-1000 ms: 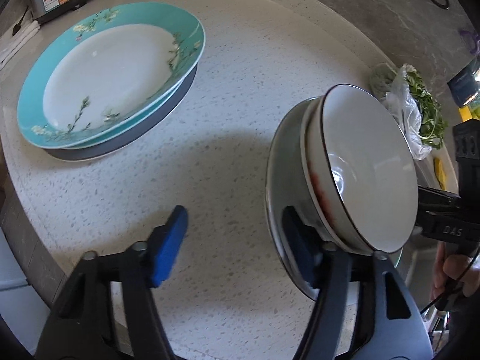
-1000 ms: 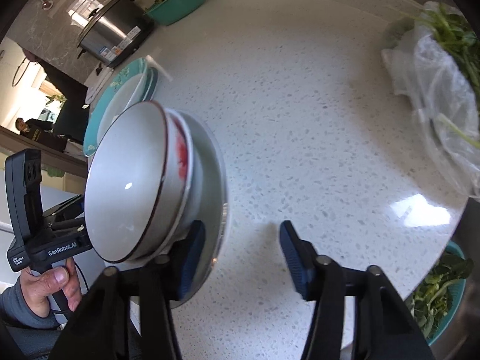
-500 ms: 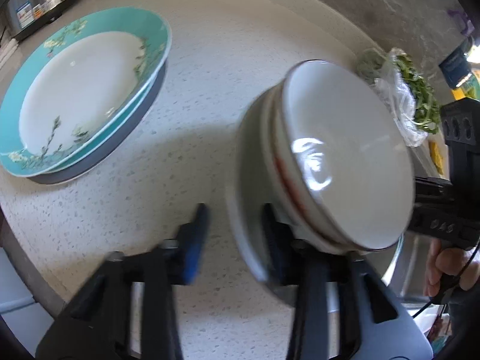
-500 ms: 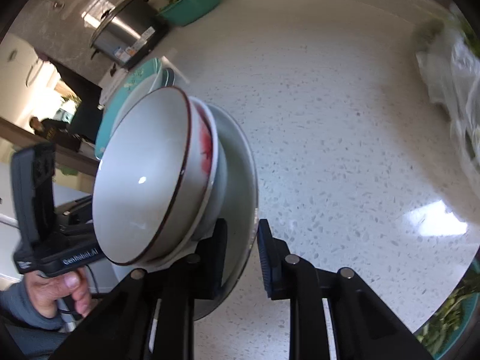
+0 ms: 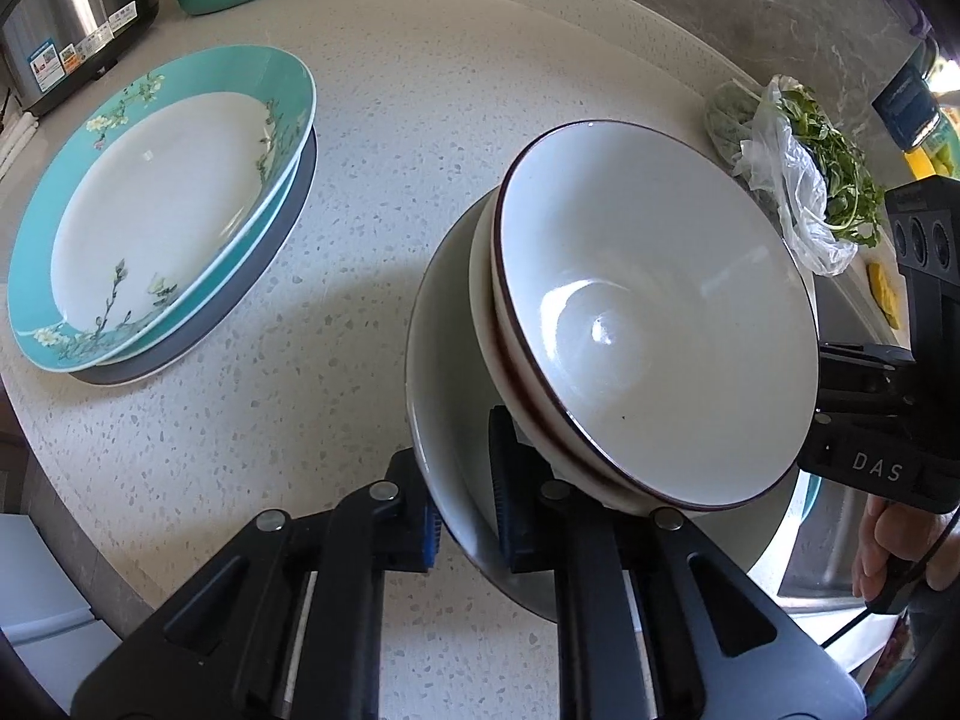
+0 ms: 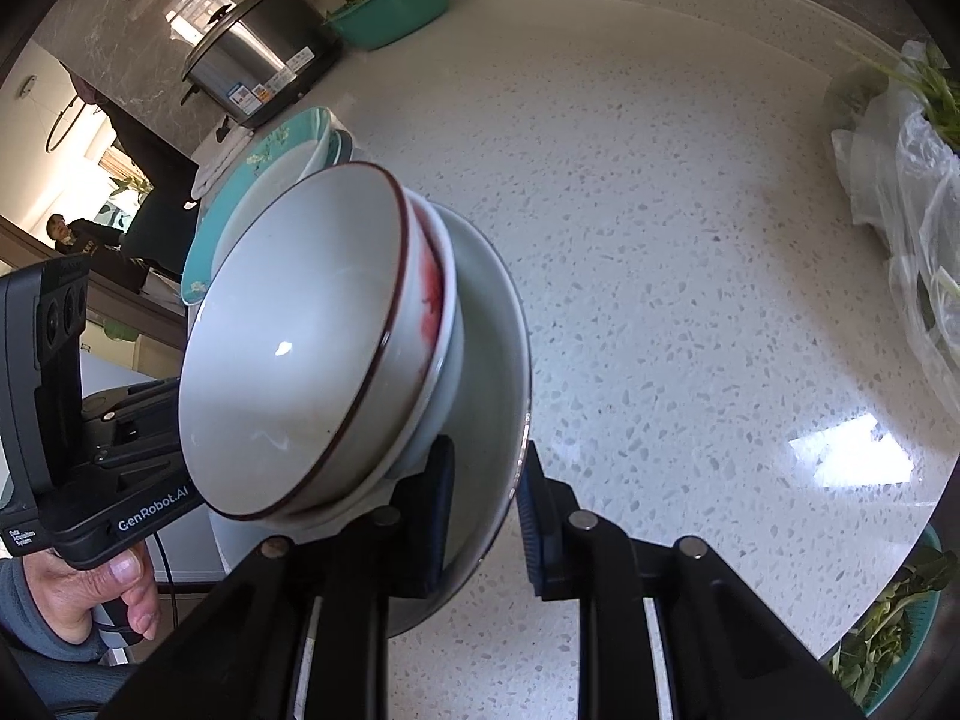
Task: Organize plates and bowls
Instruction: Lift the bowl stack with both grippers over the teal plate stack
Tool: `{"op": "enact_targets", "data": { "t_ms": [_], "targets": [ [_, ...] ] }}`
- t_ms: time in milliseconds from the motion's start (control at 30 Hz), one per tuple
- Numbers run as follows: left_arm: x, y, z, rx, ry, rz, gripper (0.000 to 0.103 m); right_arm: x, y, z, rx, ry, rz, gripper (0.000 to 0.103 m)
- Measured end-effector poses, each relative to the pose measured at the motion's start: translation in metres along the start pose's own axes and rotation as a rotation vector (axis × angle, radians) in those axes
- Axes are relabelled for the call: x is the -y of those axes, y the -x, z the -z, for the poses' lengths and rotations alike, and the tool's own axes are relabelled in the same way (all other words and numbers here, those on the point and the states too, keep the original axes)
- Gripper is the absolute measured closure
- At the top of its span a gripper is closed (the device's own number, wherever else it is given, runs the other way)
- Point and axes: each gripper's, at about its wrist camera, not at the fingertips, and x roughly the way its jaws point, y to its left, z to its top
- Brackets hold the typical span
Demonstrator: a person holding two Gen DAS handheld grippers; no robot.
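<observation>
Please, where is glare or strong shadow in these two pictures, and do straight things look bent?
Left wrist view: a bright highlight sits inside the top bowl, and the stack throws a grey shadow on the counter toward the teal plate. Right wrist view: a white window reflection glares on the counter; its edge curves from fisheye distortion. Both views are sharp.

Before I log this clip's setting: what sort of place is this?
Most likely a home kitchen: a speckled stone counter with a rice cooker, bagged greens and stacked teal plates.
</observation>
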Motion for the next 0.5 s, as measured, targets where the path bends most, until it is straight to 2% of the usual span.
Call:
{"op": "enact_targets", "data": {
  "t_ms": [167, 500],
  "targets": [
    [-0.003, 0.015, 0.003, 0.006, 0.006, 0.005, 0.091, -0.008, 0.006, -0.001, 0.001, 0.006, 0.008, 0.081],
    [-0.027, 0.077, -0.005, 0.055, 0.012, -0.015, 0.091, -0.055, 0.032, -0.027, 0.035, 0.062, 0.006, 0.081]
  ]
}}
